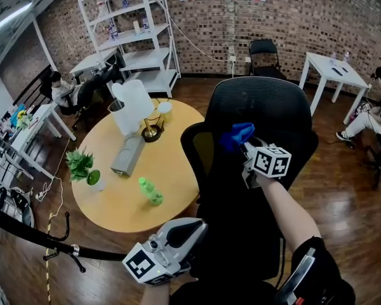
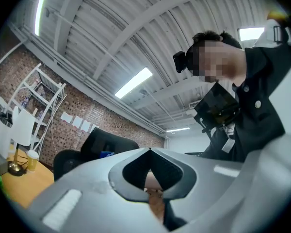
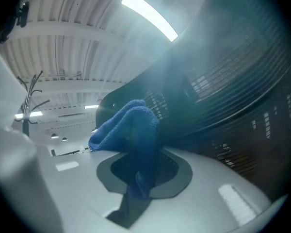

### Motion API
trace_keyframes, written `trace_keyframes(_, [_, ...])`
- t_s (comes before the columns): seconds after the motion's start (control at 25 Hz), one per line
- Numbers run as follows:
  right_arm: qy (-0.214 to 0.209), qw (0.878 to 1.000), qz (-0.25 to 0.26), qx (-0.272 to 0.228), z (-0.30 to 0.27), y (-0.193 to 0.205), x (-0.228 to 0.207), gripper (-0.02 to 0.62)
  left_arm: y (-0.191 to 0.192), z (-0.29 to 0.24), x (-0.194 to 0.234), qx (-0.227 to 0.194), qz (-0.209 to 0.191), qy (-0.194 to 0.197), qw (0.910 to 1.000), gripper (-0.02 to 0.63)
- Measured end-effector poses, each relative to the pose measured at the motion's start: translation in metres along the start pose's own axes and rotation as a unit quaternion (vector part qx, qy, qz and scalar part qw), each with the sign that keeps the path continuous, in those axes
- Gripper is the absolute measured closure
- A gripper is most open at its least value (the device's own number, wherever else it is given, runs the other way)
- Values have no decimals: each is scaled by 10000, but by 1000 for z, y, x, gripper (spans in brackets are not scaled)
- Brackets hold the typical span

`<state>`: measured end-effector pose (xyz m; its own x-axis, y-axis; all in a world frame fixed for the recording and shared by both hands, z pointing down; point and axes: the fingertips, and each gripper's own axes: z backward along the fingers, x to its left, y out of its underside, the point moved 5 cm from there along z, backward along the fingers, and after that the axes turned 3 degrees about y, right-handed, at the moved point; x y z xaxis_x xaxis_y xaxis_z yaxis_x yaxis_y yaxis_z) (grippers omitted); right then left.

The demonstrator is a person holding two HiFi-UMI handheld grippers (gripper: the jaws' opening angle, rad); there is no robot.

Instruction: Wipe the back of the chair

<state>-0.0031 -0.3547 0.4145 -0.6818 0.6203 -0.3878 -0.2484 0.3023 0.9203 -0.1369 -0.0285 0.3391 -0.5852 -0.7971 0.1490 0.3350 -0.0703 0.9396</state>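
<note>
The black mesh office chair [image 1: 267, 113] stands right in front of me, its back facing me. My right gripper [image 1: 244, 146] is shut on a blue cloth [image 1: 236, 135] and presses it against the middle of the chair's back [image 3: 233, 81]. The blue cloth [image 3: 128, 130] bunches up out of the jaws in the right gripper view. My left gripper [image 1: 200, 224] hangs low at the chair's left side, jaws closed with nothing between them. Its own view tilts up at the ceiling, with the chair [image 2: 106, 147] small at the lower left.
A round wooden table [image 1: 136, 164] stands left of the chair with a white jug [image 1: 132, 107], a green bottle [image 1: 151, 190], a small plant [image 1: 82, 166] and a grey box [image 1: 127, 155]. White shelving [image 1: 130, 30] lines the brick wall. Seated people are at far left and right.
</note>
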Motion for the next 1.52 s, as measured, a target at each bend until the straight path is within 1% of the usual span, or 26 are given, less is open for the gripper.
trace_keyframes(0.28, [470, 9987, -8, -200, 41, -17, -46, 541, 5, -26, -9, 44, 54, 388, 9992, 601])
trace_keyframes(0.48, [794, 9959, -134, -408, 74, -28, -78, 541, 11, -45, -17, 101, 112, 655, 9977, 601])
trace_keyframes(0.68, [1181, 9909, -148, -631, 108, -40, -106, 541, 16, -60, -22, 114, 178, 900, 9957, 601])
trace_keyframes(0.84, [1366, 9879, -91, -729, 133, -46, -122, 541, 20, -70, -24, 105, 231, 1081, 9938, 601])
trace_keyframes(0.92, [1582, 9843, -98, -778, 147, -49, -133, 541, 21, -76, -26, 99, 255, 1190, 9925, 603])
trace_keyframes(1.0, [1900, 9760, -361, -1002, 166, -53, -150, 541, 23, -80, -28, 114, 283, 1275, 9914, 601])
trace_keyframes(1.08, [2204, 9621, -774, -1406, 191, -63, -173, 541, 25, -83, -29, 120, 313, 1329, 9906, 601])
trace_keyframes(1.16, [2541, 9469, -921, -1741, 219, -76, -191, 541, 28, -87, -30, 120, 345, 1376, 9898, 601])
trace_keyframes(1.28, [3040, 9269, -723, -2079, 258, -96, -205, 541, 31, -92, -31, 140, 387, 1450, 9886, 603])
trace_keyframes(1.32, [3264, 9177, -617, -2179, 269, -102, -208, 541, 32, -93, -31, 142, 397, 1463, 9883, 601])
trace_keyframes(1.4, [3819, 8931, -427, -2338, 286, -107, -214, 541, 33, -94, -31, 137, 407, 1468, 9882, 601])
trace_keyframes(1.44, [4025, 8837, -361, -2363, 289, -107, -215, 541, 33, -94, -31, 134, 411, 1462, 9883, 601])
trace_keyframes(1.48, [4135, 8802, -290, -2312, 286, -106, -215, 541, 33, -94, -31, 135, 417, 1450, 9885, 601])
trace_keyframes(1.52, [4150, 8833, -204, -2172, 278, -102, -213, 541, 33, -92, -30, 142, 418, 1428, 9888, 601])
